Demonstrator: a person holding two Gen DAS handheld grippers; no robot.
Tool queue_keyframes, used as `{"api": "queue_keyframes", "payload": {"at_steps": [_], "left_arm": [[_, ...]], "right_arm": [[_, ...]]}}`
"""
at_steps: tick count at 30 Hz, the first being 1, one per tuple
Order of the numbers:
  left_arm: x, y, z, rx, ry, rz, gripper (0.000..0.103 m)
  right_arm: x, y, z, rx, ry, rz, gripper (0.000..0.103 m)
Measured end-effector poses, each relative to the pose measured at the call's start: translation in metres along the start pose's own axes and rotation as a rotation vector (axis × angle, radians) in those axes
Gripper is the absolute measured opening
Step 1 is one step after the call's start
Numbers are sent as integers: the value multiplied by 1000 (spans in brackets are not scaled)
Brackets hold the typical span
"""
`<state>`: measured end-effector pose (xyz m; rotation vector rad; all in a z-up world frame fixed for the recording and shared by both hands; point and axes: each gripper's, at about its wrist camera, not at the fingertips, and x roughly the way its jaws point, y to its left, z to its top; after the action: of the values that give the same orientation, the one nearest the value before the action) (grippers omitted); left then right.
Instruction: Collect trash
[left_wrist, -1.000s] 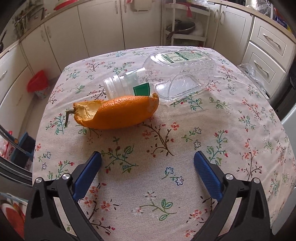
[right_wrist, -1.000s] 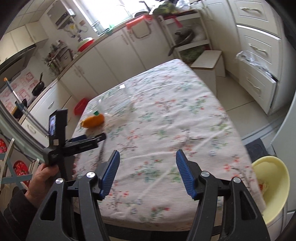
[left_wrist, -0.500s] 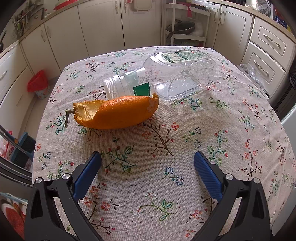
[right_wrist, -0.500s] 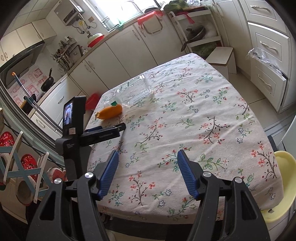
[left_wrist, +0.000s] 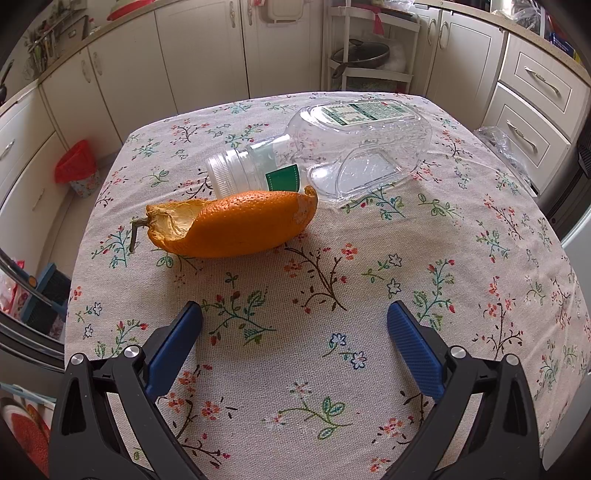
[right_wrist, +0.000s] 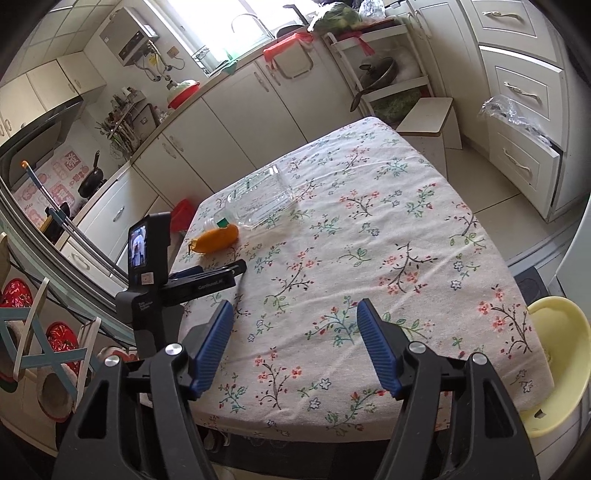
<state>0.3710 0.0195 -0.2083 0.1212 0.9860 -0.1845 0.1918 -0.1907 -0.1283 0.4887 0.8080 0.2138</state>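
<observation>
Orange peel (left_wrist: 236, 227) lies on the cloth-covered table (left_wrist: 369, 332) toward its far-left corner in the left wrist view, cupped side up, a short stem at its left end; its far tip touches the bottle (left_wrist: 332, 155), a clear empty plastic one lying on its side just behind, white cap pointing at the left edge. The left gripper (left_wrist: 293, 325) hovers short of the peel, fingers spread wide and empty. Judged by look, the peel is light, soft and easily torn, best pinched across its thick middle; the bottle is light, slick and springy, and its narrow neck by the cap should give the surest hold. Right wrist view: the right gripper (right_wrist: 295, 325) stands over the near edge, fingers likewise spread and empty, well apart from peel (right_wrist: 218, 238) and bottle (right_wrist: 258, 206). The left gripper (right_wrist: 221, 275) shows at the left edge, aimed at the peel. A yellow bin (right_wrist: 557, 369) sits beside the near-right corner, a likely place for the trash.
</observation>
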Motion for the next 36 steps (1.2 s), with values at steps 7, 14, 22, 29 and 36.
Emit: {"api": "queue_keyframes", "payload": {"at_steps": [7, 14, 22, 29, 36], "left_arm": [[0, 0, 0, 0, 0, 0, 96], [0, 0, 0, 0, 0, 0, 96], [0, 0, 0, 0, 0, 0, 96], [0, 0, 0, 0, 7, -1, 96], [-20, 17, -14, -44, -46, -60, 95]], "right_arm": [[-2, -1, 0, -9, -11, -16, 67], [-2, 15, 9, -96, -25, -43, 69], [38, 15, 19, -139, 12, -65, 70], [69, 25, 29, -152, 33, -29, 70], [88, 41, 41, -260, 56, -11, 70]]}}
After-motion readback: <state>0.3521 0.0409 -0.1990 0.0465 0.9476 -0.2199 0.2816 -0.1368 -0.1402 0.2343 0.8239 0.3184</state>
